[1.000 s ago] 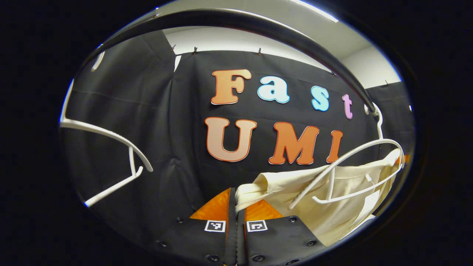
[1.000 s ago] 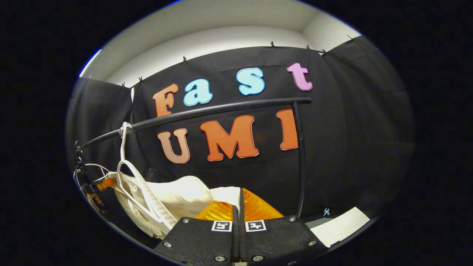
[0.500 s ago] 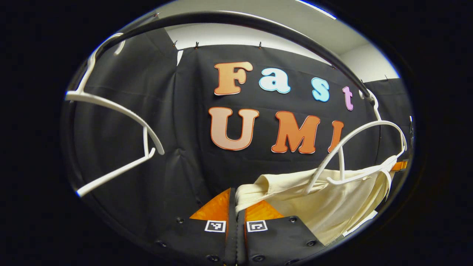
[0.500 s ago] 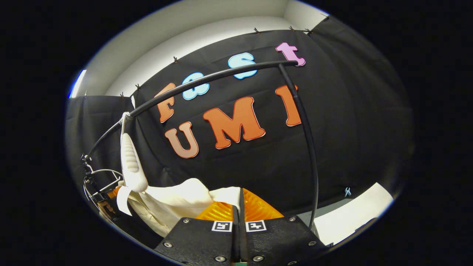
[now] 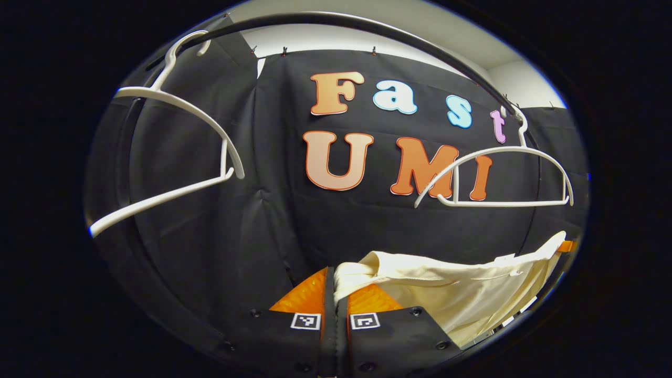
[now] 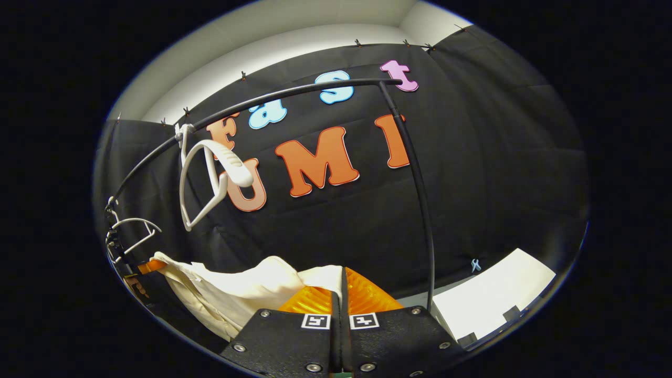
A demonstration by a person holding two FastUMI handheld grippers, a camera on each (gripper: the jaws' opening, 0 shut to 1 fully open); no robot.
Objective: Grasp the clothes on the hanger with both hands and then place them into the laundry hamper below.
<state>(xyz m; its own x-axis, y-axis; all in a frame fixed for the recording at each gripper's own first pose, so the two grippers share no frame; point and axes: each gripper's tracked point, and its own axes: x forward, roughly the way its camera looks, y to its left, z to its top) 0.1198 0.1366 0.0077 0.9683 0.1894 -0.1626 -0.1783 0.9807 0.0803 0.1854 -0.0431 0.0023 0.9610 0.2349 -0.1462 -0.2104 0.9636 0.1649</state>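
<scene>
Left gripper view, your grip: your left gripper (image 5: 336, 294) is closed tight on one end of the cream cotton garment (image 5: 462, 294); cloth is pinched between both fingers.
Left gripper view, garment: it stretches from your fingers off to the right as a slack band, its long axis running roughly level toward the other gripper.
Left gripper view, hanger: the white plastic hanger (image 5: 499, 176) hangs bare on the curved black rail (image 5: 367, 26), above the cloth and apart from it; a second white hanger (image 5: 173, 136) is at left.
Right gripper view, your grip: your right gripper (image 6: 340, 294) is likewise clamped on the garment's other end.
Right gripper view, garment: it trails left and sags.
Hamper: I cannot tell where it lies; judging by the task, it is below, so lower both ends together.
</scene>
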